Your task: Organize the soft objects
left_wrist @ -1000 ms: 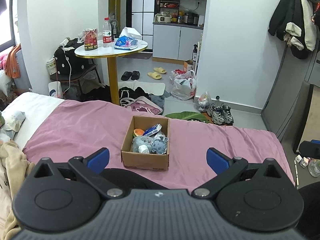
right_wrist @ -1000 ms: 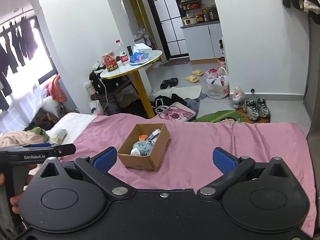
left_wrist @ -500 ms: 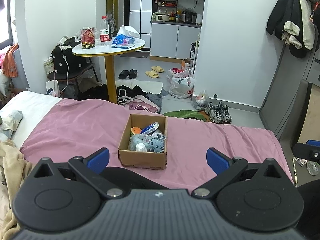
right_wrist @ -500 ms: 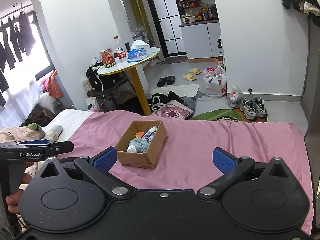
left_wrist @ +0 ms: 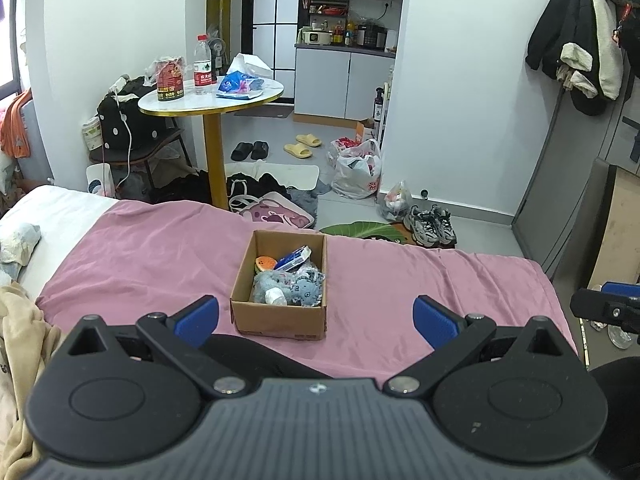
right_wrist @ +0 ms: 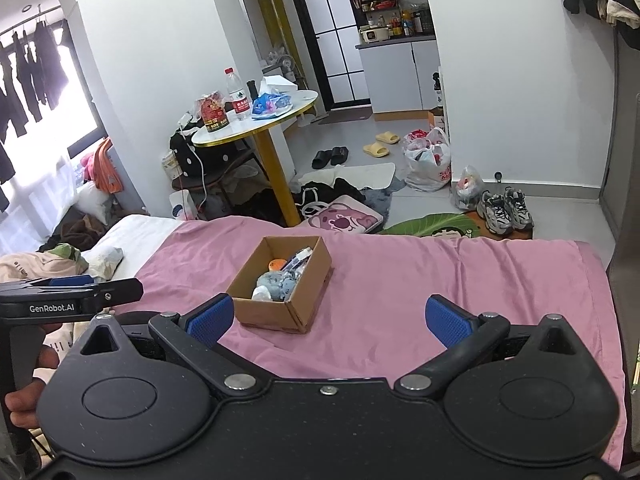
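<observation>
Cardboard box (left_wrist: 280, 318) sits mid pink bedspread (left_wrist: 140, 256), grey-blue plush toy (left_wrist: 280, 286) plus orange bit and blue packet piled inside. Left gripper (left_wrist: 316, 318) fingers spread wide, gripping nothing. Right gripper (right_wrist: 327, 320) same, wide apart, empty, box ahead of both, well apart from fingertips

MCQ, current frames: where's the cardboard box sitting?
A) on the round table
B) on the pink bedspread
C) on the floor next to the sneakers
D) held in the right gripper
B: the cardboard box rests on the pink bedspread, ahead of both open grippers, left gripper and right gripper, neither touching it; soft toys lie inside.
</observation>
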